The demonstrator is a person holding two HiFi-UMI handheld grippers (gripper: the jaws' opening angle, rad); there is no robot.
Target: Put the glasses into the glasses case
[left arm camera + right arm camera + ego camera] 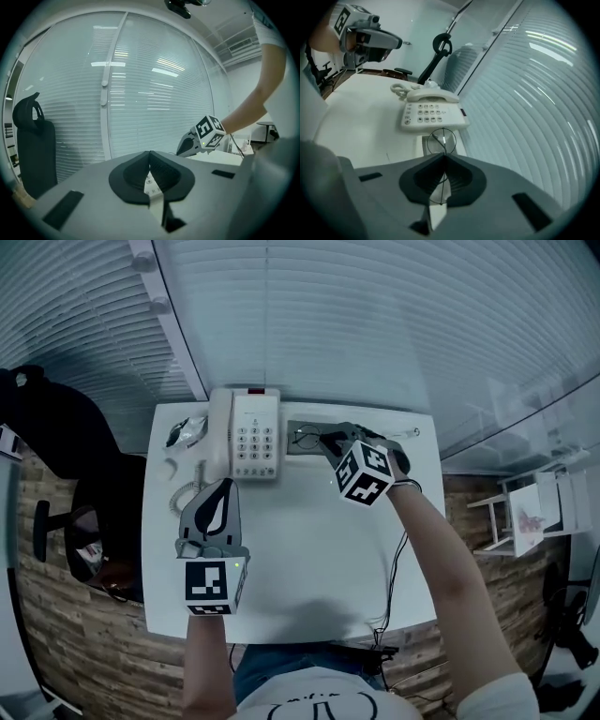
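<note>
Left gripper (223,486), marker cube nearest camera: jaws together, nothing between them, held above white desk (300,559) just in front of telephone (253,437). Right gripper (324,438), tilted downward: jaws clamped on thin wire frame of glasses (305,437) (one round lens projects past pads). Glasses held over open glasses case (427,145), which lies beside telephone at desk's far edge.

The telephone (246,435) sits on the worktop (309,559) at its far edge, with the glasses case (292,449) just beside it toward the far right corner. The glasses (306,437) are at the case's telephone end, and a chair (56,437) stands beyond the left edge
</note>
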